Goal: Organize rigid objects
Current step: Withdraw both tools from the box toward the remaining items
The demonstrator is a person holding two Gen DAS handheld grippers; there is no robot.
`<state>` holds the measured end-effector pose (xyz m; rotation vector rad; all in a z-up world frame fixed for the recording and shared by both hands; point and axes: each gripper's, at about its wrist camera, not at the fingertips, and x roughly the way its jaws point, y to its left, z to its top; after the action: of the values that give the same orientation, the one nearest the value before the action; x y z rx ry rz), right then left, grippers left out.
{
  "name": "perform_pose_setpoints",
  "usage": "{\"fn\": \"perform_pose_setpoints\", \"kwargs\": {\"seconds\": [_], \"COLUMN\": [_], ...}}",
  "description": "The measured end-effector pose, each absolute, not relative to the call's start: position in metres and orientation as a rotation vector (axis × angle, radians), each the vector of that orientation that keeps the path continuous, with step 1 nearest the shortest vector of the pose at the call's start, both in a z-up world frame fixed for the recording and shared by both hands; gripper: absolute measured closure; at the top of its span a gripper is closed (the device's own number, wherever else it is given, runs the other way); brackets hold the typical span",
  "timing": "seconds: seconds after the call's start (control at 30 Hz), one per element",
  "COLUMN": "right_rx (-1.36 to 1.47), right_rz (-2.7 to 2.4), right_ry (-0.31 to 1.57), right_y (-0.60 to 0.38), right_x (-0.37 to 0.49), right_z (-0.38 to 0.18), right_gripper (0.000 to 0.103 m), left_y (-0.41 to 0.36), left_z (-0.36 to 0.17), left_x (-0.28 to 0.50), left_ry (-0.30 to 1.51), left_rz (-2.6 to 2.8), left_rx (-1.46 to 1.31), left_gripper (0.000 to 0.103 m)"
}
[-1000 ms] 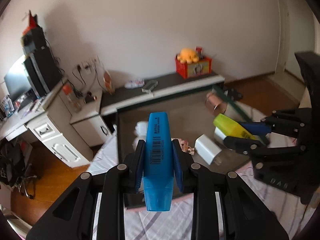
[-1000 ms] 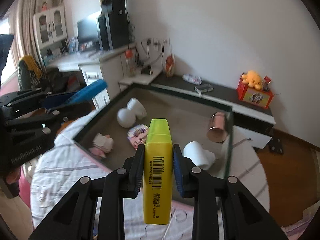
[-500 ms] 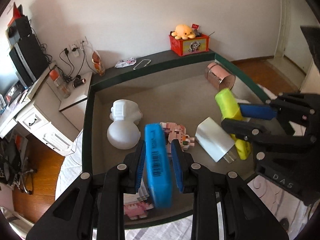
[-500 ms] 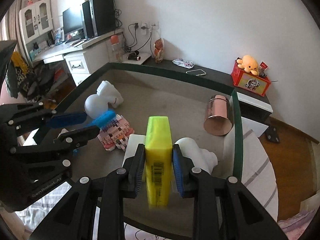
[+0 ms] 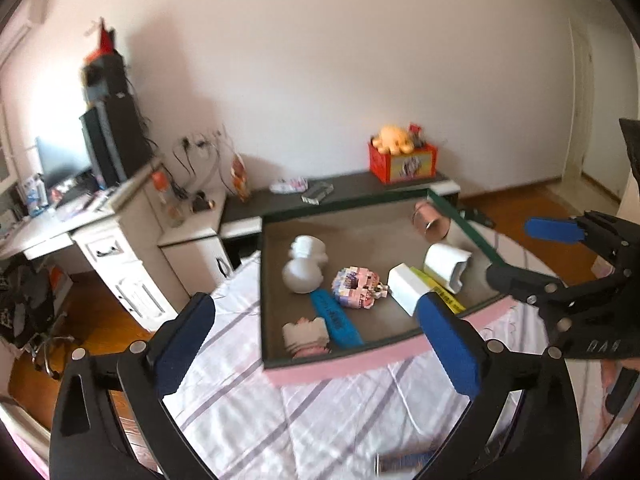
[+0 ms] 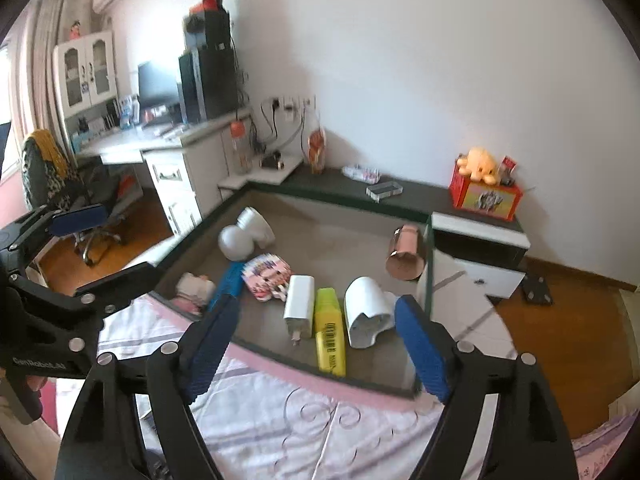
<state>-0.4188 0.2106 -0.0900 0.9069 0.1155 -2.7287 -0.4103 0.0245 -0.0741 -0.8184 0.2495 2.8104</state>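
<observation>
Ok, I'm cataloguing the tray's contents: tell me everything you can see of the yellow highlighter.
The yellow highlighter is a flat, chunky plastic marker with a black barcode and print on its upper face. It lies flat in the tray, near the front rim, lengthwise between the white charger and the white cup, seemingly touching the charger. No gripper holds it.

We see the left gripper with jaws opening, nothing between them, above the striped bedsheet. The tray holds a blue highlighter lying flat beside a pink brick figure, a white charger and a yellow highlighter, partly hidden. The right gripper enters from the right, also opening. A blurred object, possibly another pen, lies on the sheet.
</observation>
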Motion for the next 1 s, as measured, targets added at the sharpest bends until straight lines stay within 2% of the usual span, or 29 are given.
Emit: {"fn": "perform_pose_setpoints", "kwargs": {"seconds": [0.07, 0.13, 0.17, 0.37, 0.7, 1.0], "right_rx": [0.859, 0.790, 0.756, 0.634, 0.575, 0.555], "right_rz": [-2.748, -2.782, -2.790, -2.823, -2.900, -2.928], "right_ry": [0.123, 0.135, 0.138, 0.142, 0.087, 0.079], "right_y": [0.212, 0.211, 0.210, 0.209, 0.211, 0.211], "right_x": [-0.397, -0.372, -0.361, -0.298, -0.225, -0.194], "right_z": [-0.079, -0.070, -0.066, -0.048, -0.045, -0.043], "right_gripper": [0.015, 0.001, 0.000, 0.000, 0.000, 0.000], "left_y": [0.016, 0.007, 0.002, -0.018, -0.030, -0.021], "left_z": [-0.067, -0.060, -0.058, -0.046, -0.038, -0.030], "left_x": [-0.387, -0.362, -0.350, -0.285, -0.205, -0.173], "left_ry": [0.228, 0.191, 0.166, 0.081, 0.127, 0.198], "left_rz": [2.845, 2.891, 2.905, 3.023, 3.085, 3.082], "left_rx": [-0.777, -0.731, -0.711, -0.625, -0.564, -0.504], "left_gripper": [0.000, 0.000, 0.000, 0.000, 0.000, 0.000]}}
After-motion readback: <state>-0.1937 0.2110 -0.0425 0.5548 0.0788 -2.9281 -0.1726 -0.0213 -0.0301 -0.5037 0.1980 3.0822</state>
